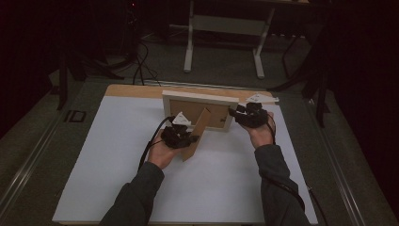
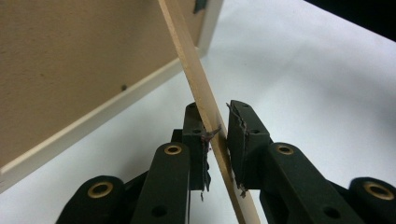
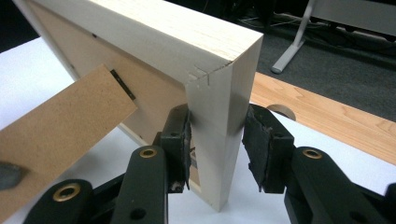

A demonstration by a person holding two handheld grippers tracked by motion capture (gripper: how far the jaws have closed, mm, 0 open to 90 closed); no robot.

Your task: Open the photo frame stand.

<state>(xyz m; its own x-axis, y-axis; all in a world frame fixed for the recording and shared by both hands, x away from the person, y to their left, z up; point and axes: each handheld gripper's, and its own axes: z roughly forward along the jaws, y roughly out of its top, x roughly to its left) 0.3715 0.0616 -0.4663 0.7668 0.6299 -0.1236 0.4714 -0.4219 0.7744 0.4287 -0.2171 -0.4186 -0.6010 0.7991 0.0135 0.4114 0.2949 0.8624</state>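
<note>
From the high view, a wooden picture frame (image 1: 199, 110) stands upright with its back to the person, near the far end of the white sheet (image 1: 117, 160) covering the table (image 1: 136, 90). Its brown cardboard stand (image 1: 197, 134) swings out from the back toward the person. The left gripper (image 1: 188, 138) sits right at that stand, and the right gripper (image 1: 235, 112) is at the frame's right side bar.

Left gripper view: the stand's thin edge (image 2: 205, 102) runs diagonally up between the two black pads. The left pad (image 2: 198, 135) is touching it; the right pad (image 2: 243, 135) looks just beside it with a sliver of gap, so I'd call it a loose, not-quite-pinched hold. Frame's back panel (image 2: 60, 60) is off to the left.

Right gripper view: the frame's corner post (image 3: 219, 126) stands between the pads. The left pad (image 3: 180, 140) is up against the inner face, while the right pad (image 3: 261, 144) sits a bit apart from the wood, so the jaws are spread around it rather than clamped. The stand (image 3: 60, 135) pokes in at the left.
</note>
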